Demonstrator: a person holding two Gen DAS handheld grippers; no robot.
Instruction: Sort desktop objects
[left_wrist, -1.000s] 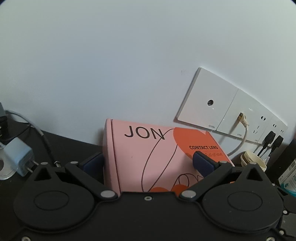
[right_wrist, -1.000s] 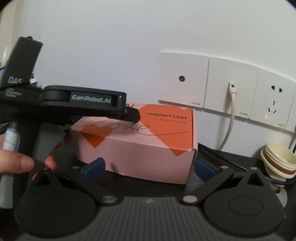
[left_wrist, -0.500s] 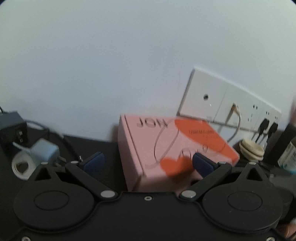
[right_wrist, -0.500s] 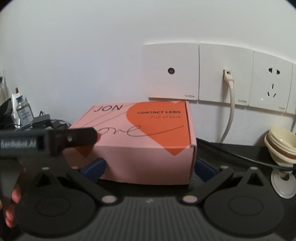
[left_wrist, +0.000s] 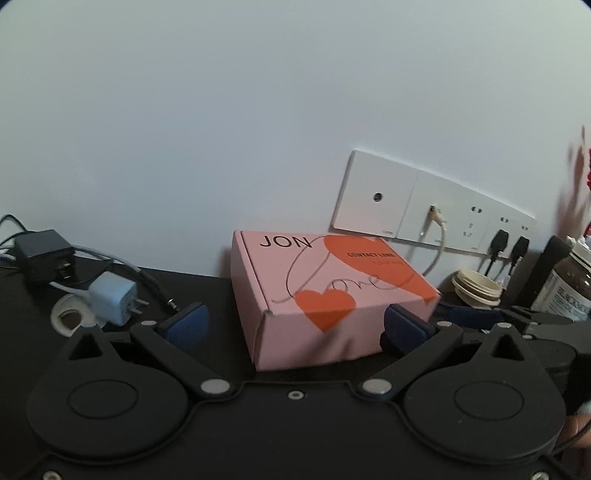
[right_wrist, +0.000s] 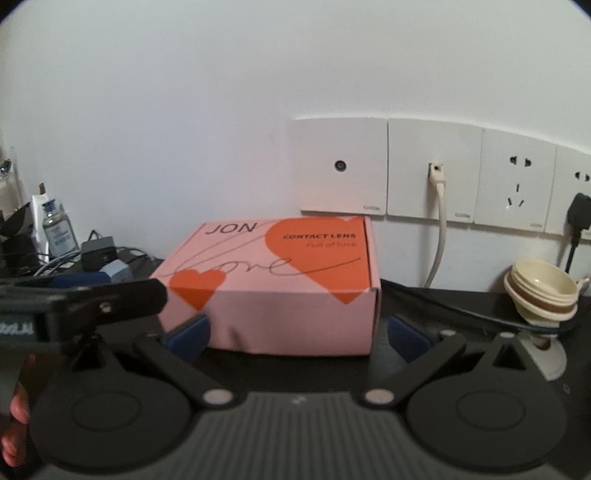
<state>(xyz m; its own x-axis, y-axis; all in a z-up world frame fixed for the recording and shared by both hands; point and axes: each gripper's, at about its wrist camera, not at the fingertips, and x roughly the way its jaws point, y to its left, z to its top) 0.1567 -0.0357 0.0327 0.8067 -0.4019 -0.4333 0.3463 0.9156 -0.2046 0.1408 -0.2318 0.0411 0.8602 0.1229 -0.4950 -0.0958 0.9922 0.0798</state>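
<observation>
Left wrist view first: my left gripper (left_wrist: 295, 323) has its jaws spread wide, and the pink contact-lens box (left_wrist: 328, 295) sits on the black desk (left_wrist: 207, 291) between them. I see clear desk between the left pad (left_wrist: 186, 325) and the box's near corner, so that side is apart; the right pad (left_wrist: 404, 326) overlaps the box's long side and I cannot tell whether it touches. Out beyond the left jaw lie a light blue charger (left_wrist: 112, 297), a roll of white tape (left_wrist: 70, 314) just beside it, and a black power adapter (left_wrist: 46, 256) further off. Beyond the right jaw stands a stack of cream lids (left_wrist: 476, 288), and at the far right edge a dark jar (left_wrist: 570, 284). Ahead of the jaws, behind the box, a row of wall sockets (left_wrist: 424, 218) is fixed to the white wall.

Right wrist view: my right gripper (right_wrist: 297, 334) is also wide open, its blue pads flanking the same box (right_wrist: 280, 284), which rests against the wall straight ahead. I cannot tell whether either pad touches it. Left of the jaws, the black body of the other gripper (right_wrist: 81, 306) crosses in front of the box's corner, with fingertips (right_wrist: 16, 410) visible below it. Right of the jaws sits the lid stack (right_wrist: 541, 295).
</observation>
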